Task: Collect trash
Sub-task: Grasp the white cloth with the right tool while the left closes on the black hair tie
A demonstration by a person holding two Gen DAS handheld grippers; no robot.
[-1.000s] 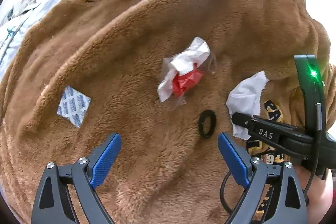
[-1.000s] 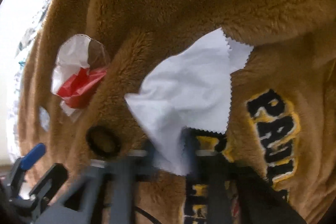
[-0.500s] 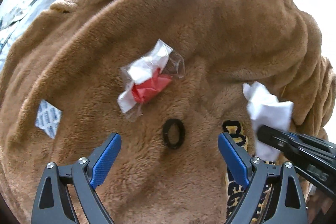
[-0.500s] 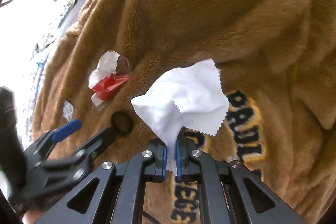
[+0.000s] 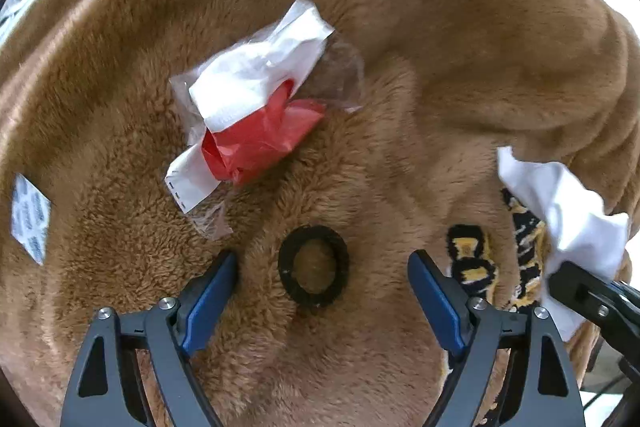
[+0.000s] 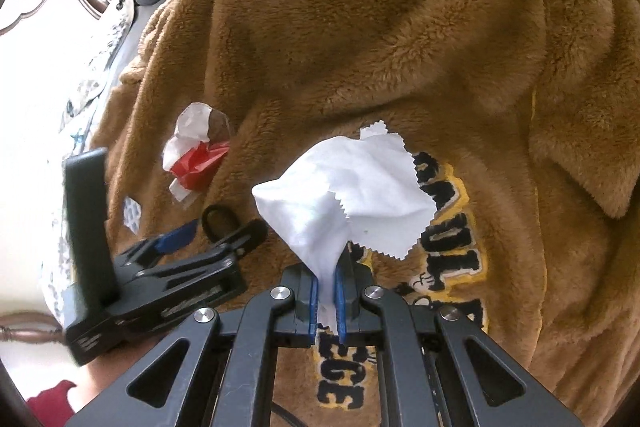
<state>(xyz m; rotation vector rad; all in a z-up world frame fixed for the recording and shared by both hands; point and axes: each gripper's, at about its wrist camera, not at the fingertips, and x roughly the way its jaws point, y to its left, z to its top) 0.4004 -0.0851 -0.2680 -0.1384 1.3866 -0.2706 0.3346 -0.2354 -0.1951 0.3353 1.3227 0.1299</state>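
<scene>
While a brown fleece blanket [image 5: 460, 27] covers the bed, right tongs [image 6: 327, 291] pinch white paper [image 6: 352, 187], left tongs [image 5: 320, 291] spread

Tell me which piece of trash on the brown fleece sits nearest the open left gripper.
The black ring: it lies right between the left gripper's spread fingers. The red-and-white wrapper lies farther up, and the small printed packet far off to the side.

- I saw a brown fleece garment [image 5: 460, 27] spread over the bed [image 6: 80, 99].
- On the fleece lay a crumpled red-and-white wrapper [image 5: 256, 115].
- Nearer to me, a black ring [image 5: 314, 265].
- At far left, a small printed sachet [image 5: 30, 219].
</scene>
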